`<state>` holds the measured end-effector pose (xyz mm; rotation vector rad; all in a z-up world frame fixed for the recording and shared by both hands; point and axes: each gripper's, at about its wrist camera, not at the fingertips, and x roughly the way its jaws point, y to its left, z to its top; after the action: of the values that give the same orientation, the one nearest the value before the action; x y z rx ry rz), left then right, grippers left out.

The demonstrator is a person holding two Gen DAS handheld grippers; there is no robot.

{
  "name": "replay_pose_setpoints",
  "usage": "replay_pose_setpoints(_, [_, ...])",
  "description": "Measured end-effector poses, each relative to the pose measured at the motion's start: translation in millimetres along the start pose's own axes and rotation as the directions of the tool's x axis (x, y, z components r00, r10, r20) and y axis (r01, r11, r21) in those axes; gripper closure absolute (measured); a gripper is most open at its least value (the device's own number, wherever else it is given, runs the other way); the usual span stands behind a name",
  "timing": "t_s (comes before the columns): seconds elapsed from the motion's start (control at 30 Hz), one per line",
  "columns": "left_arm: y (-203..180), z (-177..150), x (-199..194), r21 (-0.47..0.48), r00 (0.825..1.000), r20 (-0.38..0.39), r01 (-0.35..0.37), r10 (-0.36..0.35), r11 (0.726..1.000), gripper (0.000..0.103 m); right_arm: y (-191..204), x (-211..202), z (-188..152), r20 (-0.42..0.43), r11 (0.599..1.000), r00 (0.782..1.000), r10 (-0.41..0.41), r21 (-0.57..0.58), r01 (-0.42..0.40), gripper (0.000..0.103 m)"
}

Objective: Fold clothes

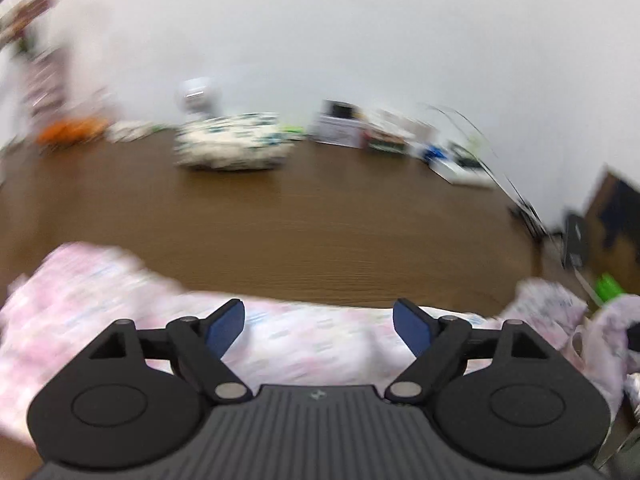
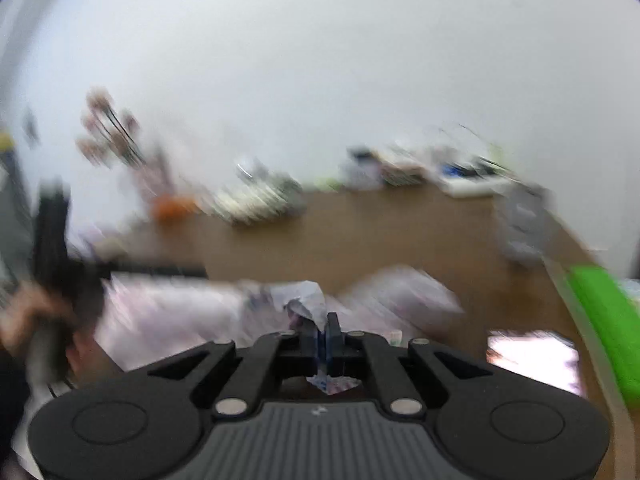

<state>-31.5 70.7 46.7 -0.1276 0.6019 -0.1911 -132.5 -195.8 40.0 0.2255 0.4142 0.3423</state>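
Behind pink garment (image 1: pixel 304 340), folded clothes (image 1: pixel 234 144), boxes (image 1: pixel 340 124).

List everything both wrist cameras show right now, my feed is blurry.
Garment: one, pink-white print, spread along near table edge.
Table: one, brown wood.
Folded pile: one, white with dark print, far side, centre-left.
Orange thing: one, far left; too blurred to name.
Boxes: several, mostly white, along far wall, right.
Green thing: one, bright green, right edge.
Left gripper: black, blue pads, open over garment.
Right gripper: black, shut on garment.
Hand: one, left edge, holding left gripper.
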Motion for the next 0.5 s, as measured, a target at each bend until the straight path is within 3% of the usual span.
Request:
replay_pose_setpoints(0.13, [45.6,-7.5,-34.5,-0.107,0.998,0.01,-0.062,0.064,0.992,0.02,53.0,60.9,4.8,-0.046,0.978,0.979,0.197,-0.06,-0.2,0.101])
replay_pose_setpoints(0.2, [57.9,-15.1,-49.9,-0.119,0.999,0.007,-0.053,0.054,0.992,0.019,82.0,97.0,-6.1,-0.137,0.967,0.966,0.218,-0.105,-0.233,0.1])
replay_pose_setpoints(0.3, [63.1,-26.8,-58.2,-0.119,1.0,-0.002,-0.005,0.004,0.993,0.018,106.9,146.0,-24.4,-0.288,0.969,0.941,0.18,-0.111,-0.219,0.099])
replay_pose_setpoints(0.37, [61.7,-30.6,-50.6,-0.109,1.0,-0.025,0.007,-0.01,0.994,0.018,111.9,148.7,-30.5,-0.271,0.97,0.947,0.171,-0.124,-0.211,0.098])
replay_pose_setpoints(0.4, [59.2,-33.2,-45.1,-0.103,0.999,-0.041,0.006,-0.011,0.995,0.019,111.0,147.2,-30.3,-0.27,0.968,0.946,0.178,-0.124,-0.218,0.095])
replay_pose_setpoints(0.47, [56.2,-37.8,-33.4,-0.099,0.998,-0.065,0.002,-0.009,0.995,0.022,106.5,140.2,-28.5,-0.269,0.965,0.942,0.199,-0.112,-0.236,0.07])
replay_pose_setpoints(0.5, [54.7,-38.3,-28.4,-0.092,0.996,-0.082,0.008,-0.015,0.996,0.025,100.1,130.9,-26.1,-0.264,0.967,0.944,0.198,-0.104,-0.232,0.067])
